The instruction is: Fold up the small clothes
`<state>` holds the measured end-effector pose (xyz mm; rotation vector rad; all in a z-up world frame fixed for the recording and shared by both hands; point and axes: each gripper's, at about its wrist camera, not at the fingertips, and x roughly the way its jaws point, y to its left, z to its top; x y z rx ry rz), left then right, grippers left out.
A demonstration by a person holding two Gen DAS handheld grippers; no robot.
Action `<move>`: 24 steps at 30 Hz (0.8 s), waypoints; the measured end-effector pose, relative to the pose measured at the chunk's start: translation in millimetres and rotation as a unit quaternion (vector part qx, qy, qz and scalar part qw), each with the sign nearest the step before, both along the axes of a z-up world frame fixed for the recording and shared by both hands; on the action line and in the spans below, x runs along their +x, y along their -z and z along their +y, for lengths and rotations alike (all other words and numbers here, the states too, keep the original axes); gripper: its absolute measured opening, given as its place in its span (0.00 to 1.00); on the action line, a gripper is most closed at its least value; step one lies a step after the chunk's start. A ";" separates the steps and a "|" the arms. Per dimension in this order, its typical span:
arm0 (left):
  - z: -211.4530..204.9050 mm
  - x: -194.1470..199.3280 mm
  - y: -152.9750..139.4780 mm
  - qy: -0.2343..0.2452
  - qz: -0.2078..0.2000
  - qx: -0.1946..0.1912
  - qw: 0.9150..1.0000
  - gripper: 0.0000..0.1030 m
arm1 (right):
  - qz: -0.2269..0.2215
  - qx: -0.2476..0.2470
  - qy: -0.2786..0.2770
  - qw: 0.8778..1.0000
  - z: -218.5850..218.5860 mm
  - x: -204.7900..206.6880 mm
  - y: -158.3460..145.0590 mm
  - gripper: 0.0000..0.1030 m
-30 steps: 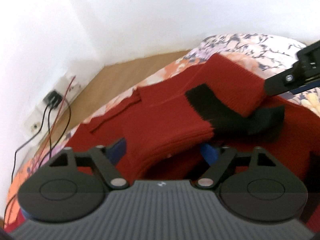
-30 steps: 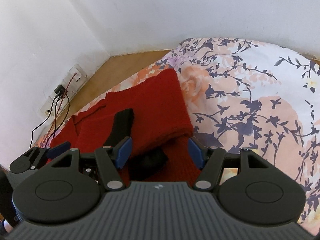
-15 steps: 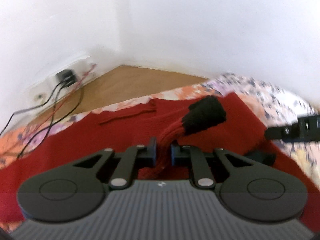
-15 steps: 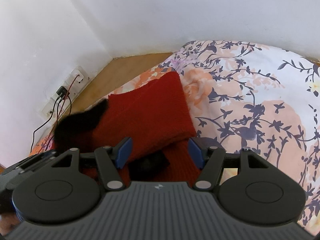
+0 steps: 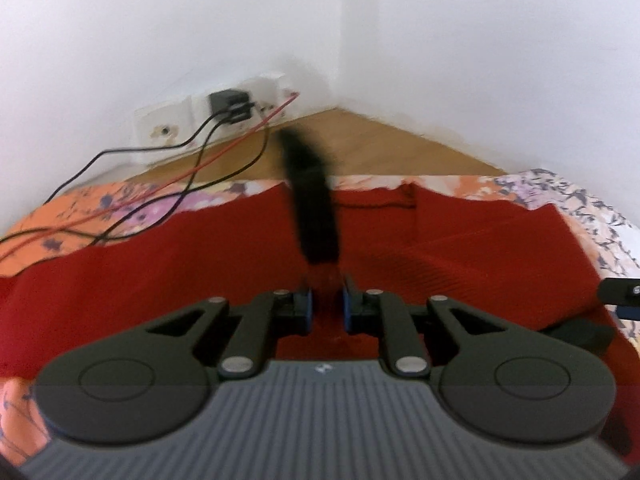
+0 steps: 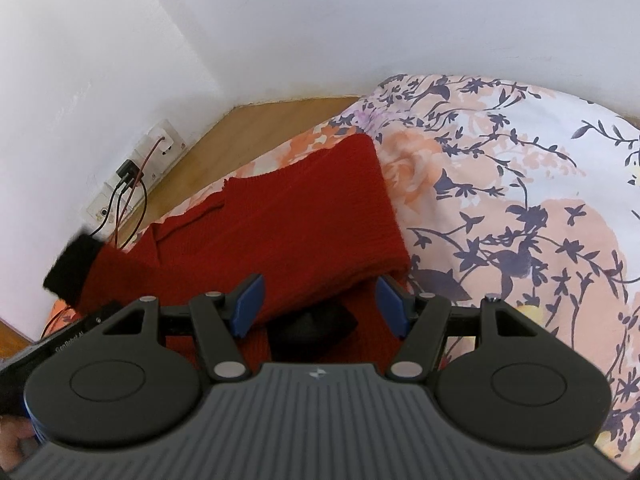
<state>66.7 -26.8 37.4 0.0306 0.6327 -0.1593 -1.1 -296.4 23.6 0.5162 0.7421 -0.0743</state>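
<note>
A red knit sweater (image 5: 168, 264) (image 6: 288, 216) with black cuffs lies spread on a floral bedsheet (image 6: 520, 200). My left gripper (image 5: 326, 306) is shut on one red sleeve, and its black cuff (image 5: 312, 200) sticks up blurred in front of the fingers. In the right wrist view that lifted cuff (image 6: 72, 268) shows at the far left, above the left gripper's body. My right gripper (image 6: 320, 304) is open and hovers over the folded right part of the sweater, with the other black cuff (image 6: 316, 326) lying just below between the blue pads.
White walls meet in a corner behind the bed. A wall socket with a black plug (image 5: 230, 102) (image 6: 126, 170) and black and red cables (image 5: 168, 196) trails onto the sheet at left. Wooden floor (image 5: 380, 148) (image 6: 256, 128) lies beyond the bed edge.
My left gripper closed on the sleeve, lifted it and swung it to the left, so the cuff now stands upright. The right gripper stayed open and barely moved.
</note>
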 end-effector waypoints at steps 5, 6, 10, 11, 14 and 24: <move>20.5 2.1 9.5 -0.024 0.034 -0.029 0.999 0.26 | 0.003 -0.001 -0.001 1.000 0.3 1.5 1.1 0.67; 25.9 2.7 11.3 -0.027 0.042 -0.038 0.998 0.31 | 0.003 -0.002 -0.002 1.000 0.2 2.0 1.3 0.67; 44.7 -0.7 16.2 -0.046 0.055 -0.055 0.996 0.47 | 0.002 -0.006 -0.004 1.000 -0.4 3.0 1.3 0.67; 50.6 -2.4 16.9 -0.052 0.058 -0.059 0.995 0.48 | 0.002 -0.009 -0.005 1.000 -0.5 3.6 0.9 0.67; 62.6 -4.9 16.8 -0.063 0.060 -0.070 0.994 0.48 | 0.000 -0.018 -0.006 1.000 -2.4 7.0 -1.2 0.67; 82.7 22.9 16.2 -0.063 0.058 -0.098 0.992 0.48 | -0.019 -0.056 -0.023 0.998 -15.2 43.4 -7.0 0.67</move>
